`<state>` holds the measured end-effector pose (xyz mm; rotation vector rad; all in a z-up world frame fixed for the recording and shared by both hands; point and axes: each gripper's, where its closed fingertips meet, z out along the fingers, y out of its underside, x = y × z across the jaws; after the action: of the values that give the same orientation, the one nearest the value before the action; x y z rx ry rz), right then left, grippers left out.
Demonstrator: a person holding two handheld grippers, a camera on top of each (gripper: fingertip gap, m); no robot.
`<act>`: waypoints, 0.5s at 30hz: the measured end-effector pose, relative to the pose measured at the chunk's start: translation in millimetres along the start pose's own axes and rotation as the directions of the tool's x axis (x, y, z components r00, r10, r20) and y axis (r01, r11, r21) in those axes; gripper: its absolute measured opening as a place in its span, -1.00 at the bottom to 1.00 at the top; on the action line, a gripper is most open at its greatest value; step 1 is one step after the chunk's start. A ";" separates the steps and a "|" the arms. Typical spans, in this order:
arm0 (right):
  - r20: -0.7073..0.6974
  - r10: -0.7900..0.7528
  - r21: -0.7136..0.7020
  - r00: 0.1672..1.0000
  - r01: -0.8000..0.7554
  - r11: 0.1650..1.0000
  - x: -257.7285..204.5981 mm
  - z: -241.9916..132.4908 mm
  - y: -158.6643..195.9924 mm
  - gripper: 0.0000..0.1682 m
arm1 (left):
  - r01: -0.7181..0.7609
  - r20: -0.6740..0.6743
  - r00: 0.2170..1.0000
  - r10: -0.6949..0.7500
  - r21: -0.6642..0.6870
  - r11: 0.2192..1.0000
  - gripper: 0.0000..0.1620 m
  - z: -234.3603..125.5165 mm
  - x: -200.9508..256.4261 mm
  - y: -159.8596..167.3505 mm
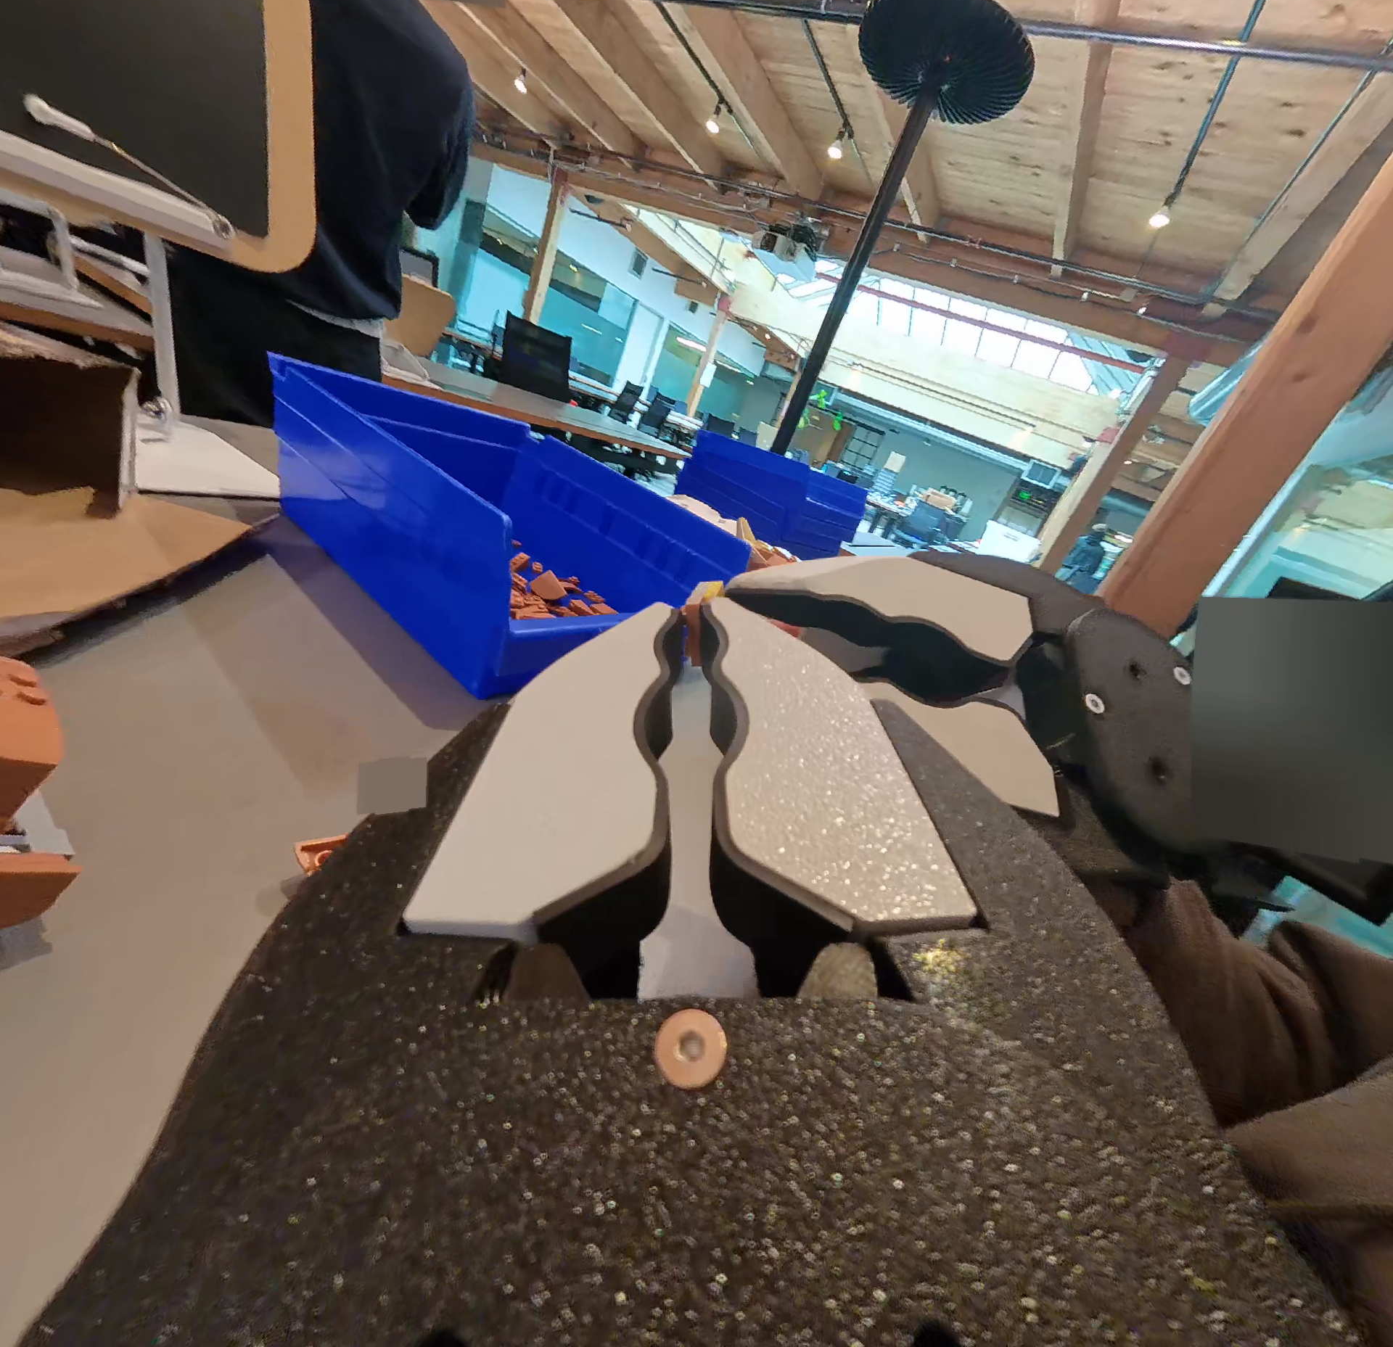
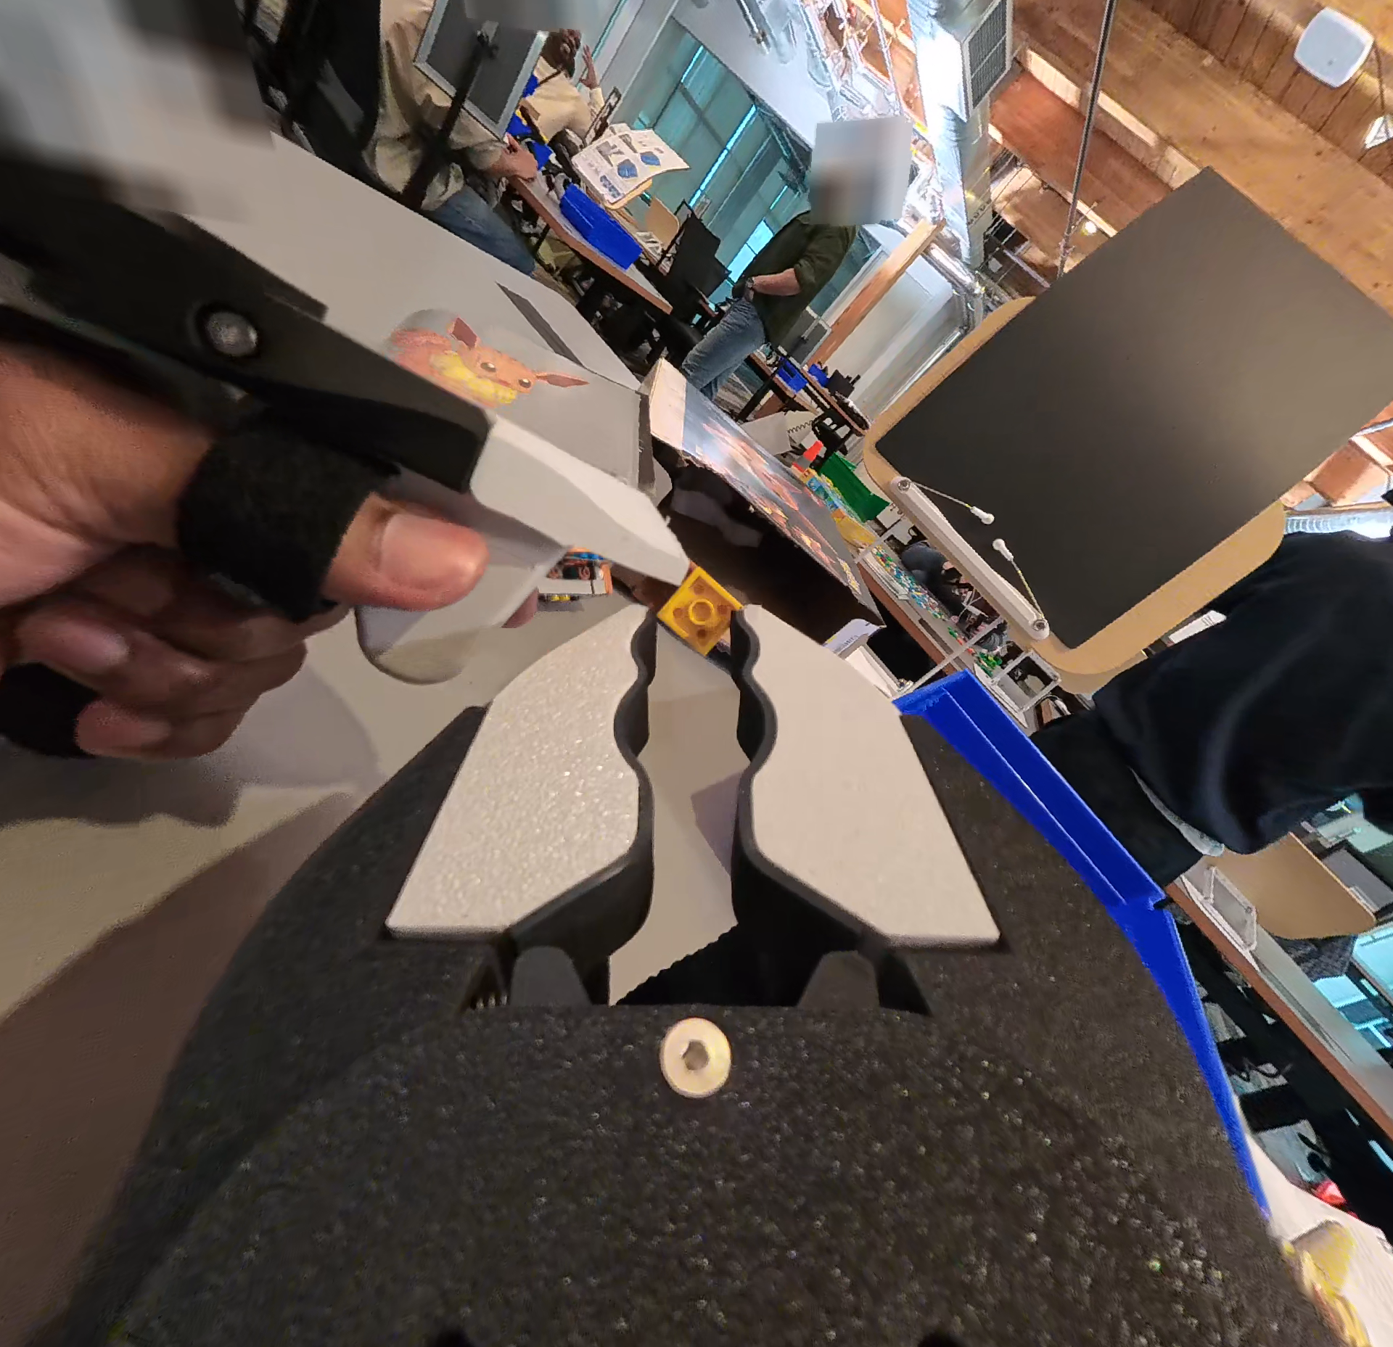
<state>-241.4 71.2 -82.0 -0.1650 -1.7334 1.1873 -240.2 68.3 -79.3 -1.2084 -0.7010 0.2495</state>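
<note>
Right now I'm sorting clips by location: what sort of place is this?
Probably an open-plan workshop or lab in a timber-roofed loft. Exposed wooden ceiling beams run overhead, long work tables have people at them, and a blue parts bin holds small brown bricks.

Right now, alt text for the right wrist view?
The right gripper pinches a yellow studded brick at its fingertips, the left gripper touching it from the left. A blue bin edge runs along the right.
</note>
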 end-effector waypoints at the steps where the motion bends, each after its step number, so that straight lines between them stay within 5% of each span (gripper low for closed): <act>1: -0.001 0.006 0.004 1.000 -0.006 1.000 -0.2 -0.5 -0.6 -0.79 | -0.023 0.009 1.000 0.023 0.011 1.000 -0.95 -0.6 0.9 -0.2; 15: 0.091 0.221 0.088 0.971 -0.229 0.970 1.5 -15.2 -10.9 -0.82 | -0.170 0.000 0.985 0.171 0.110 0.979 -0.95 -7.0 17.6 -0.6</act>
<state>-226.2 76.1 -72.2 -0.2630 -1.7561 1.4594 -222.5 72.0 -73.7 -1.1649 -0.5687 0.4196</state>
